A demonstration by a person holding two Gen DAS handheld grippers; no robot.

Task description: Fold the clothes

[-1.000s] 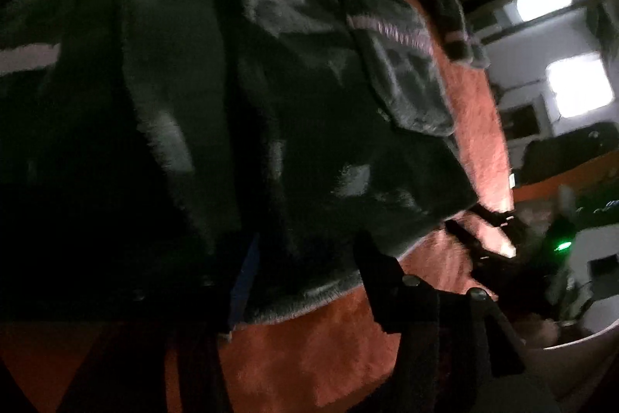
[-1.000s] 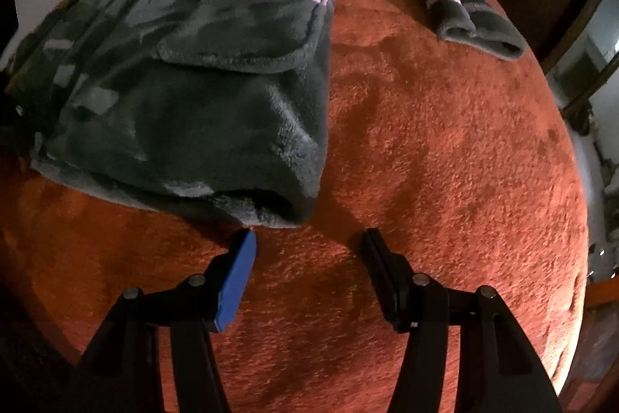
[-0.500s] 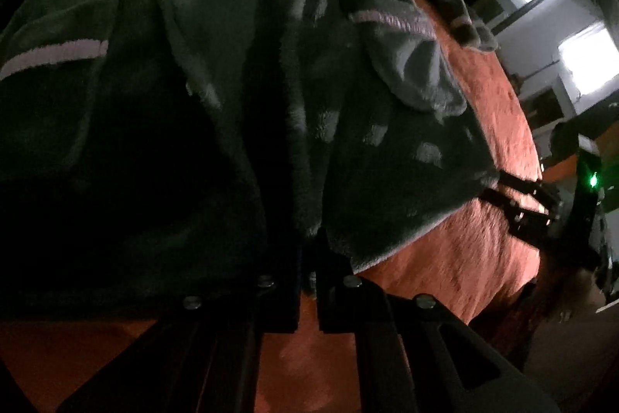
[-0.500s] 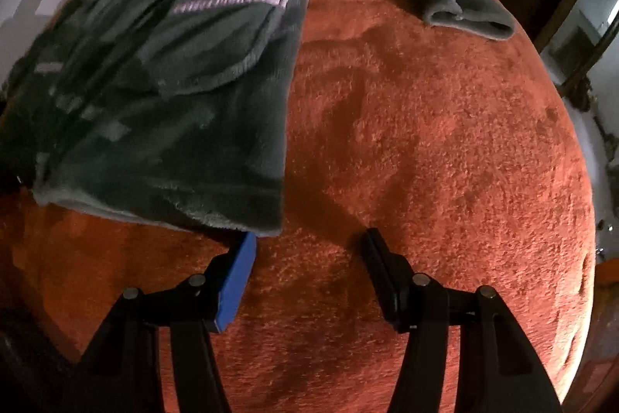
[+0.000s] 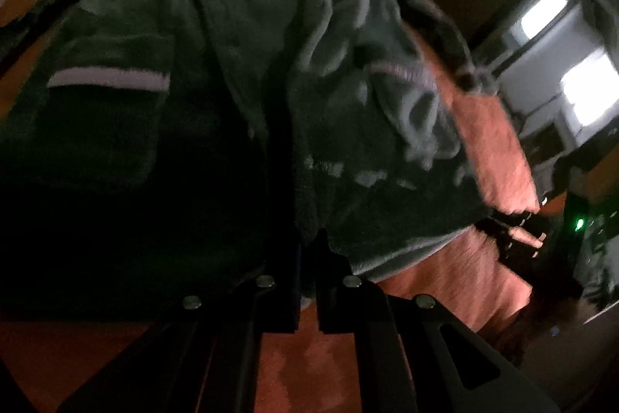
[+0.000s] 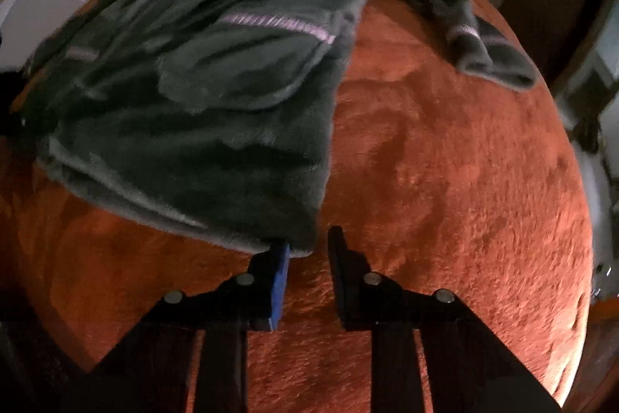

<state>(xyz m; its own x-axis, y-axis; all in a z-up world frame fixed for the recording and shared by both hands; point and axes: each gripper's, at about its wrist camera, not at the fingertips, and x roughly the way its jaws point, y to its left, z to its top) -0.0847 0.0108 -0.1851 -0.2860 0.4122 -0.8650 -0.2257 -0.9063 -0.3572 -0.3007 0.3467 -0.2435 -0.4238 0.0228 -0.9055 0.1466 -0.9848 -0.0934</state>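
- Here, in the left wrist view, my left claw (image 5: pixel 307 258) is pinching the bottom hem of the green fleece jacket (image 5: pixel 216 72), its two fingers pressed nearly together on the fabric at the front opening.
- The jacket is lying spread face up on the orange blanket (image 5: pixel 491 142), a pocket with a pale stripe (image 5: pixel 110 80) showing on the left side.
- My right claw (image 5: pixel 514 235) is showing at the jacket's far right corner, blurred.
- Now in the right wrist view, my right claw (image 6: pixel 309 258) is sitting at the jacket's (image 6: pixel 216 95) near corner, its fingers partly spread with a narrow gap.
- The blue-padded finger (image 6: pixel 280 281) is touching under the hem; the other finger is standing clear on the blanket (image 6: pixel 445 180).
- One sleeve (image 6: pixel 476 37) is trailing off to the right across the blanket.
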